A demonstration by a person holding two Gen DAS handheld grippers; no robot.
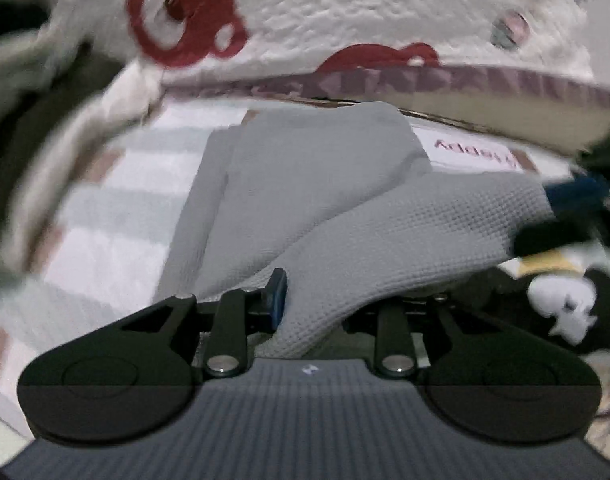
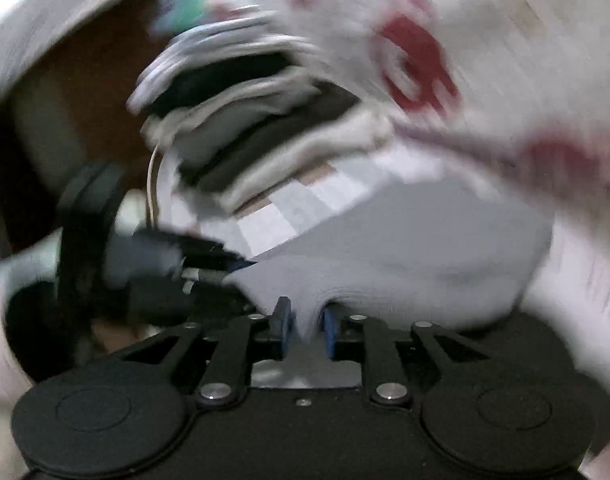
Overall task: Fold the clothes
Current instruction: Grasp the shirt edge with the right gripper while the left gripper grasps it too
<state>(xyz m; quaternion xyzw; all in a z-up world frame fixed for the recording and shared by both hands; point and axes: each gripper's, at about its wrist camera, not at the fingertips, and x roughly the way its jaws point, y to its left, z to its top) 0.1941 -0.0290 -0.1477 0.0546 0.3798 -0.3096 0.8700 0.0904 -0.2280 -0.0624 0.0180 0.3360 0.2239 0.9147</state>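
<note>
1. Right now both grippers have hold of one grey waffle-knit garment (image 1: 305,196), which is lifted partly off a bed covered by a pale checked sheet (image 1: 105,216).
2. Seen from the left wrist, the left gripper (image 1: 305,300) has a fold of that grey cloth bunched between its fingers; the blue pad of one finger (image 1: 279,296) presses against the fabric, while the other finger is buried under the cloth.
3. From there the garment stretches up and to the right, where the right gripper (image 1: 565,208) pinches its far edge; that tool is blurred in this view.
4. From the right wrist, the right gripper (image 2: 307,322) is closed tight on a thin pleat of the grey cloth, with a blue pad on either side of it and hardly any gap.
5. Off to the left in that view, the left gripper (image 2: 209,260) bites the cloth's other corner, so the fabric hangs taut between the two tools.
6. Beyond the garment lies a white textured blanket with red printed shapes (image 1: 345,20), edged by a mauve patterned band (image 1: 425,80).
7. A stack of folded clothes in white, grey and black (image 2: 241,112) sits at the far side of the bed, badly smeared by motion.
8. Low at the right of the left view is a dark fabric with a white cartoon figure (image 1: 565,308).
</note>
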